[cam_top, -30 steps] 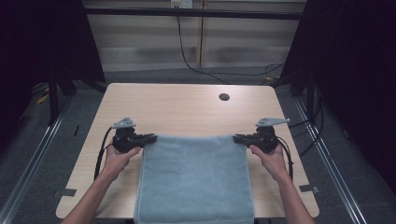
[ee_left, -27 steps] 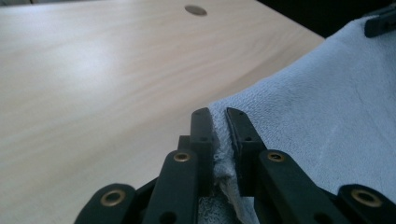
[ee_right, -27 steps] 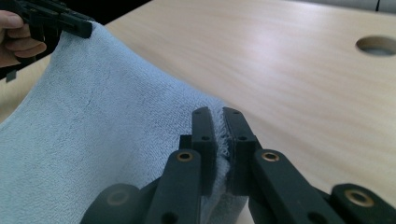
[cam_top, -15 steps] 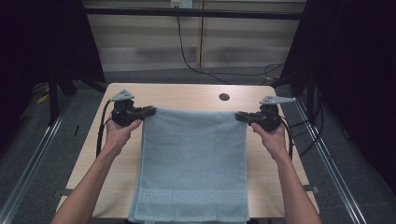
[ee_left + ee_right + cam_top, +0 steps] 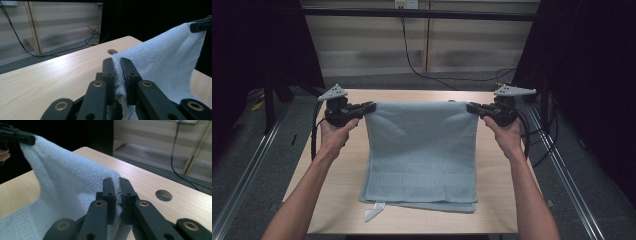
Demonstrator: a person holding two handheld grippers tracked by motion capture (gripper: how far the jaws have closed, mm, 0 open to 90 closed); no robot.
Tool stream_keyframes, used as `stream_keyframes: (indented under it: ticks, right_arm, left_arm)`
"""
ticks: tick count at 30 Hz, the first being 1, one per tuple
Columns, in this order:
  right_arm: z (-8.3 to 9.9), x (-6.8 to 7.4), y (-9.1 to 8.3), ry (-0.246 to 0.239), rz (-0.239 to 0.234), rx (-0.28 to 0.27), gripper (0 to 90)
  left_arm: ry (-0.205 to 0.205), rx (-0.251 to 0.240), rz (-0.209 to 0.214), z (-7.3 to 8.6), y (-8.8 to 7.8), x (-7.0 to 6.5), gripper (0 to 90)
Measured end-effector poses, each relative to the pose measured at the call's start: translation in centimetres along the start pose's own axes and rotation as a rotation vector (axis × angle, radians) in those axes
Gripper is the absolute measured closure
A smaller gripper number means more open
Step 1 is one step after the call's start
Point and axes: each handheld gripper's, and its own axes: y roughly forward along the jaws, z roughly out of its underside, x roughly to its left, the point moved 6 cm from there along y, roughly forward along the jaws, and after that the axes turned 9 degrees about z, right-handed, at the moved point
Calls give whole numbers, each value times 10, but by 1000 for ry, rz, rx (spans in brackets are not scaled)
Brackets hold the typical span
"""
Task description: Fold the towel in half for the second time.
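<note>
Holding a light blue towel (image 5: 422, 150) up by its two far corners, left gripper (image 5: 368, 107) and right gripper (image 5: 472, 107) both clamping the fabric.

High view is showing the towel hanging as a sheet between the grippers, its lower part lying folded on the wooden table (image 5: 337, 175), a white tag (image 5: 373, 214) poking out at the near left edge. Left gripper view is showing its jaws pinching the corner, terry bunching between them, table hole (image 5: 112, 51) beyond, right gripper far off. Right gripper view is showing its jaws tight on the hem, plus the woven border pattern (image 5: 22, 222) low down.
</note>
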Motion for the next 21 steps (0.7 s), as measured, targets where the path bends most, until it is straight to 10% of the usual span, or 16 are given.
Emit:
stream_keyframes:
  ticks: [17,21]
  right_arm:
    - [88,63,-63,-71,-111,55,849]
    - [122,75,-68,-63,-120,121,837]
  left_arm:
    - [48,76,97,79,-37,-66,833]
    - [53,194,108,114,-36,-77,824]
